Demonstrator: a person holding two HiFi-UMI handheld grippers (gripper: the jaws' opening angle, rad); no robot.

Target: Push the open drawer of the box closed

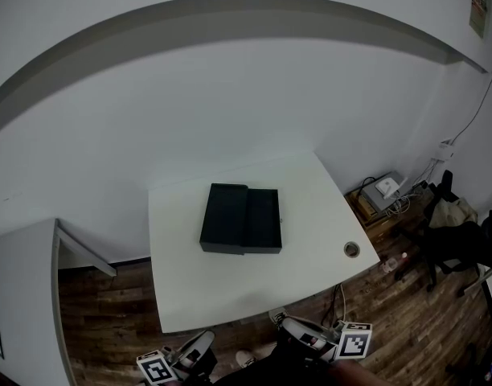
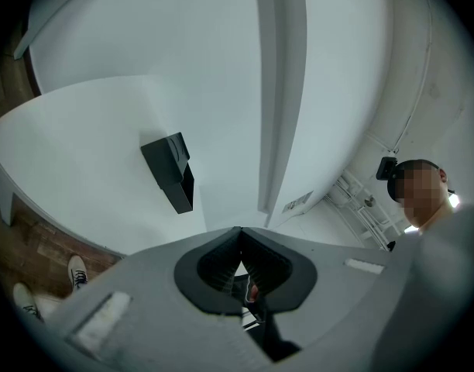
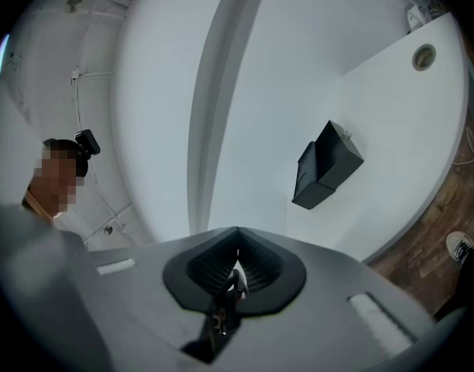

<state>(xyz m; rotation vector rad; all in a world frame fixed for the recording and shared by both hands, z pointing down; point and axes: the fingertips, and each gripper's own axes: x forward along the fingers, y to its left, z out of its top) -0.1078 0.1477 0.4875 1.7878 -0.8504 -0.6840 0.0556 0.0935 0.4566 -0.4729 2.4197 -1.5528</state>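
The black box [image 1: 240, 218] lies flat near the middle of the white tabletop [image 1: 230, 292], well apart from both my tools; its drawer [image 1: 264, 219] sticks out on the box's right side in the head view, a lower step beside the taller body; the inside of the drawer is one dark patch, and I cannot tell whether anything lies in it; my left tool's view shows the box from one end, my right tool's view from the other, and neither looks into the drawer

My left tool [image 2: 238, 237] is closed up, its ribbed pads meeting at the tips with nothing between them; my right tool [image 3: 237, 242] is the same, pads together and empty; both are off the near edge of the tabletop, over the wooden floor [image 1: 109, 312]; the head view cuts them off at its bottom edge, so only their backs and marker cubes show there

A round hole [image 1: 352, 249] sits in the tabletop's right corner; on the floor past that corner a brown carton [image 1: 365, 206] holds a pale gadget [image 1: 386, 188] with cables, too small to make out; dark things further right are only shapes; a shoe [image 2: 77, 271] shows at the lower left of my left tool's view
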